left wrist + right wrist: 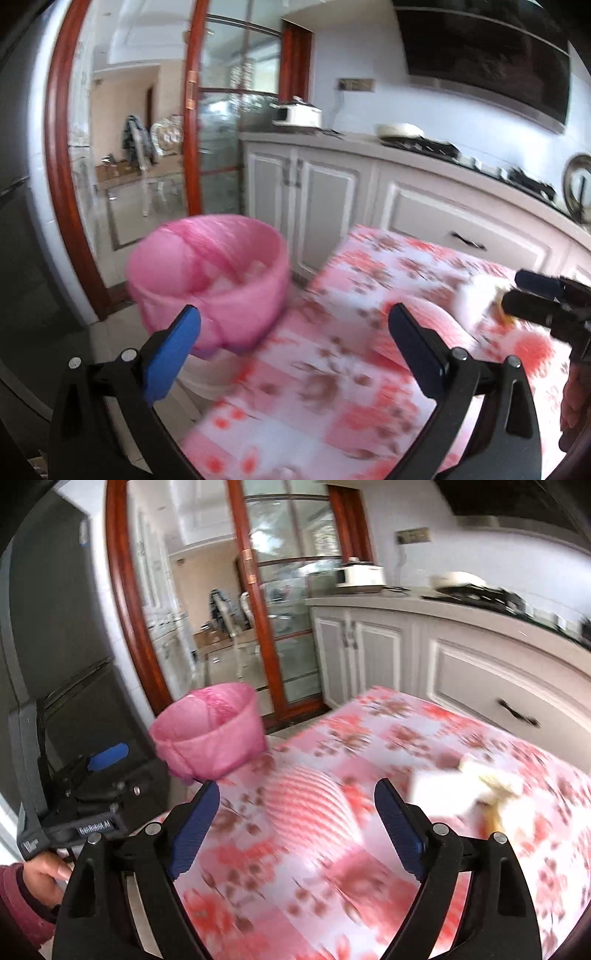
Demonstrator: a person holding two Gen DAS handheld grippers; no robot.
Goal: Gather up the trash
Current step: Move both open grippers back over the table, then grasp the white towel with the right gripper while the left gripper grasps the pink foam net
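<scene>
Both grippers are hovering over the table (369,867) with its pink floral cloth. Left gripper (293,334) is standing spread wide, nothing between its blue pads. Off the table's far left corner, the bin (210,280) with a pink liner is sitting with white scraps inside. Right gripper (295,808) is also standing spread and empty. Crumpled white and yellowish trash (465,790) is lying near the table's right edge, blurred.
</scene>
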